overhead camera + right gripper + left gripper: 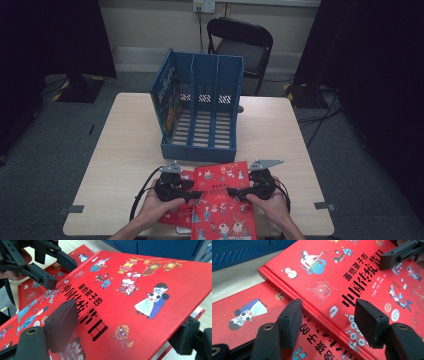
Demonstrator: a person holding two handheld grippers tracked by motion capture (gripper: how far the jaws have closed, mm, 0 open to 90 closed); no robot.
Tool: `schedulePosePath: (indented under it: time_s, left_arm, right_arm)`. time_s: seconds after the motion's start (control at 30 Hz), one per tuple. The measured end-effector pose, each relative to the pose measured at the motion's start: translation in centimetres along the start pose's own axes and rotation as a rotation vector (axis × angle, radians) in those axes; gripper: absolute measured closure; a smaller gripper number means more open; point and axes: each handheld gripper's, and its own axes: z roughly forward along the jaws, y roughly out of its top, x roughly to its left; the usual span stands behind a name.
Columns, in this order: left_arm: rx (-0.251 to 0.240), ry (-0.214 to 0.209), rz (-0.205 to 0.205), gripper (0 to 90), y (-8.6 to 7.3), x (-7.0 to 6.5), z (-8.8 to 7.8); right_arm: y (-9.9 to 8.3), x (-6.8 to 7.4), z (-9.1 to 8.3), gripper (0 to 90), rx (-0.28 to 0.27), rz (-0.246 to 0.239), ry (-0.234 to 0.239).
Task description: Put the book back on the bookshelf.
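High view: both grippers work at a red book [222, 197] on the table's [125, 150] near edge, before a blue file rack [200, 107]
Left gripper [196, 194] is spread above the book's spine; right gripper [231, 192] pinches the book's raised edge; a second red book [176, 214] lies underneath

Worktop [125, 150]: file rack [200, 107] at centre rear, its open side toward the person. Before the rack, at the near edge: two books stacked, the upper book [222, 200] lying across the right part of the lower book [177, 212], which juts out to the left. Left gripper [195, 194] over the left edge of the upper book; right gripper [232, 192] over its right half, jaws facing the left gripper. Behind the worktop, on the floor: chair [242, 42].
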Motion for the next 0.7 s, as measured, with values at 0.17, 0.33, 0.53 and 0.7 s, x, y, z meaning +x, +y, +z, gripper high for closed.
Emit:
schedulePosePath:
  time_s: [0.17, 0.33, 0.53, 0.7]
  left_arm:
    - [0.0, 0.002, 0.004, 38.7, 0.0, -0.04, 0.02]
    - [-0.001, 0.003, 0.002, 38.8, 0.0, -0.05, 0.04]
    - [-0.003, -0.003, -0.007, 38.7, 0.02, 0.02, 0.02]
    - [-0.012, -0.011, -0.036, 38.3, 0.03, 0.21, 0.0]
  right_arm:
    - [0.17, 0.12, -0.22, 19.4, 0.0, -0.013, 0.005]
    - [0.45, 0.26, -0.37, 16.9, 0.007, -0.025, 0.016]
    - [0.45, 0.54, -0.2, 14.6, 0.022, -0.047, 0.008]
    - [0.59, 0.98, -0.43, 15.0, 0.012, -0.106, -0.01]
